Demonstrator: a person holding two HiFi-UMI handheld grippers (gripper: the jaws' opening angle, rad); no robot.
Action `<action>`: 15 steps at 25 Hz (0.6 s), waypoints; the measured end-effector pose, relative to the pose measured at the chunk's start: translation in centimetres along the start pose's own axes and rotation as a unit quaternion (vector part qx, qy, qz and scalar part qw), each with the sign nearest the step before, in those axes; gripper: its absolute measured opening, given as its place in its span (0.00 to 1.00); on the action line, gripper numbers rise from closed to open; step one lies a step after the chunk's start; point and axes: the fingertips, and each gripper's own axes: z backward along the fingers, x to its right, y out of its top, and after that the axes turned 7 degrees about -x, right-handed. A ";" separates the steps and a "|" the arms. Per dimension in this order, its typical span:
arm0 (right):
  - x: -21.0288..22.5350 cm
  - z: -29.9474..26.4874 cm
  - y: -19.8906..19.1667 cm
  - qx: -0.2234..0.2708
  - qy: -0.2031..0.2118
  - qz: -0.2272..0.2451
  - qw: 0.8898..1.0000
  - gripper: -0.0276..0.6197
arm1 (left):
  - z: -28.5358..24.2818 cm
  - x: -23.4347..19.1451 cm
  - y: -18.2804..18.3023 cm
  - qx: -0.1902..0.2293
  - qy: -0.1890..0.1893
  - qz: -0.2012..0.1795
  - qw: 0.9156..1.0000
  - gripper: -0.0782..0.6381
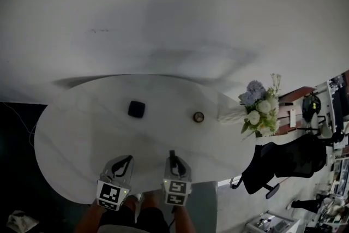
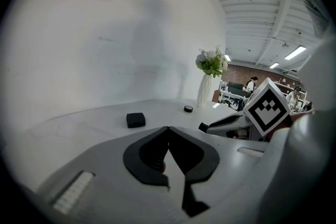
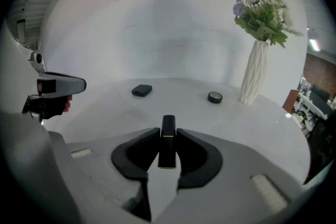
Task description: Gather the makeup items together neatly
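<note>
A small round item, unidentifiable, lies apart from a dark case. The right tool clamps a black tube; the left tool is closed, empty.

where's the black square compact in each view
head view: the black square compact lies near the middle of the table, left of picture centre
left gripper view: left of centre, a little below mid-height
right gripper view: left of centre, at mid-height
shared landmark: the vase of flowers, to the compact's right in all three
</note>
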 end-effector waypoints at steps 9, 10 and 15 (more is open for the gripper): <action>0.9 -2.2 -2.4 -0.020 -0.002 0.002 1.000 0.20 | -1.6 0.3 -1.9 -0.021 -0.004 0.000 1.000 0.12; 0.9 -2.3 -2.5 -0.021 -0.002 0.002 1.000 0.20 | -1.6 0.3 -2.0 -0.022 -0.004 0.000 1.000 0.12; 0.8 -2.8 -3.0 -0.022 -0.001 0.003 1.000 0.20 | -1.7 0.4 -2.5 -0.025 -0.004 0.000 1.000 0.12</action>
